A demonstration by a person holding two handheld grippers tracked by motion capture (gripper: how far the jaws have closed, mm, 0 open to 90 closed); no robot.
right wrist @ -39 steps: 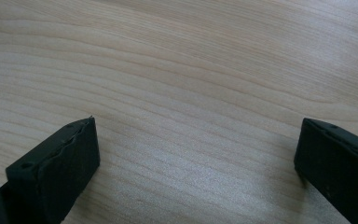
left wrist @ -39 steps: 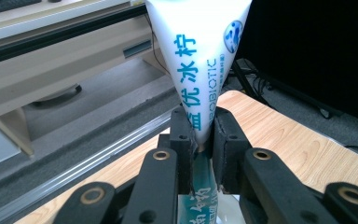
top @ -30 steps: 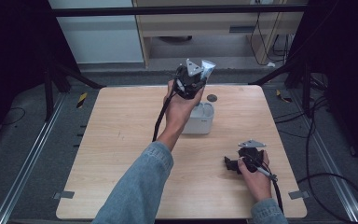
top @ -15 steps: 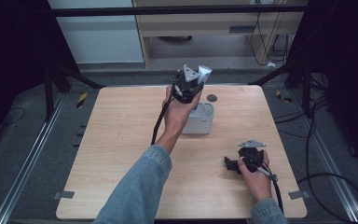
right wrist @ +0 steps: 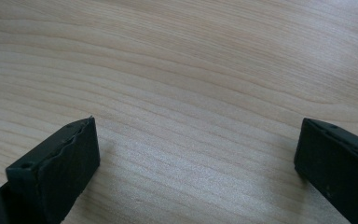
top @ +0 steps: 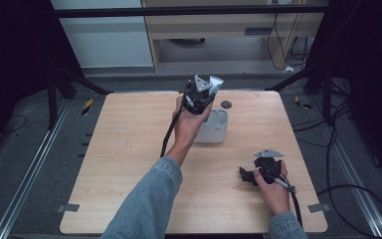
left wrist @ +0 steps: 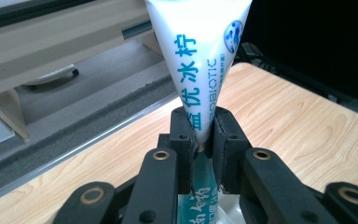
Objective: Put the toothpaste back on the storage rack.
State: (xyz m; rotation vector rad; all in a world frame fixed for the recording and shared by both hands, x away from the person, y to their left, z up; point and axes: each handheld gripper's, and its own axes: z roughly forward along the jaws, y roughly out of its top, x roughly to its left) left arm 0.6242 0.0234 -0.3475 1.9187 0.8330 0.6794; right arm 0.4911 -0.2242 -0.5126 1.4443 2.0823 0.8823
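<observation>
Up high over the far part of the table (top: 129,164), the left gripper (top: 202,94) squeezes a white tube (left wrist: 200,56) tight between its two black jaws. From the left gripper view, the tube has blue-green writing on it and gets wider toward the top, and the jaws pinch it at its thin part. A blue-green bit of the tube shows below the jaws too. From the high view, the tube (top: 215,82) pokes up past the gripper, and it is held in the air, not lying on the table.

Just under and beside that gripper sits a small grey holder (top: 215,127) on the wood. It has open slots on top. A little dark round spot (top: 226,104) is on the table near it, toward the far edge.

The right gripper (top: 251,175) is down low on the near right part of the table, well apart from the holder. From the right gripper view, its two jaws stand wide apart with nothing between them, just the bare wood close below. The person's right hand (top: 273,186) wraps around it, and a black cable (top: 296,211) runs back from it
</observation>
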